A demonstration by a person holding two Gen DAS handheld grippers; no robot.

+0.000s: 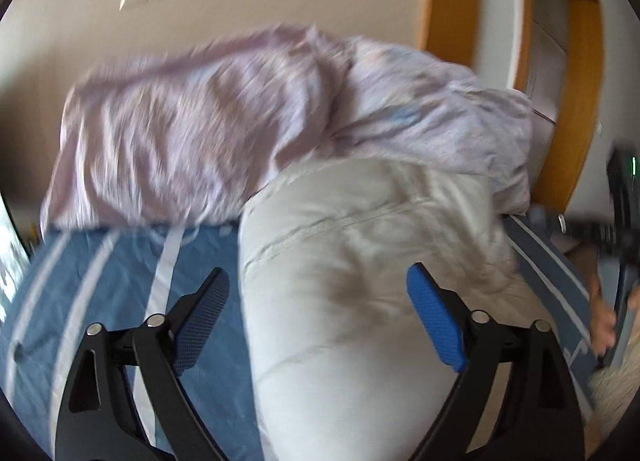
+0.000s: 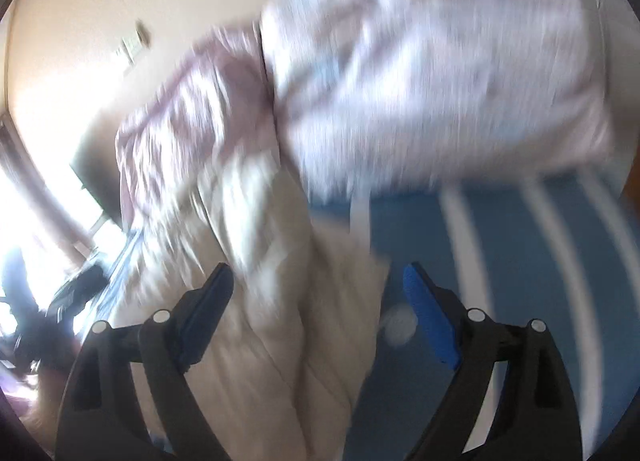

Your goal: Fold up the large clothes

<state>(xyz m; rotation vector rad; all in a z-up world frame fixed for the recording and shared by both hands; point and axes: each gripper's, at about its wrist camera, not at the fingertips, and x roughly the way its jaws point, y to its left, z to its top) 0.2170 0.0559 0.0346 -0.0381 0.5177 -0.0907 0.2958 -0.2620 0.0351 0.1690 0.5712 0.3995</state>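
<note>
A pale cream garment point(image 1: 360, 281), thick and rumpled, lies in a long roll on the blue striped bed point(image 1: 100, 273), its far end running up against a heap of lilac bedding point(image 1: 208, 125) piled along the bed's far edge. The left gripper point(image 1: 318, 301) has its jaws wide apart and holds nothing; the roll passes straight between them, its long axis in line with the fingers and pointing away toward the heap. The right gripper point(image 2: 318, 301) also has its jaws spread and empty, with the same cream garment point(image 2: 280, 321) filling the left half of its gap and bare bed point(image 2: 500, 261) beyond its right finger. Both views are blurred. Judging from this, the left gripper sits more squarely over the cloth, so it looks better placed to pinch first.
</note>
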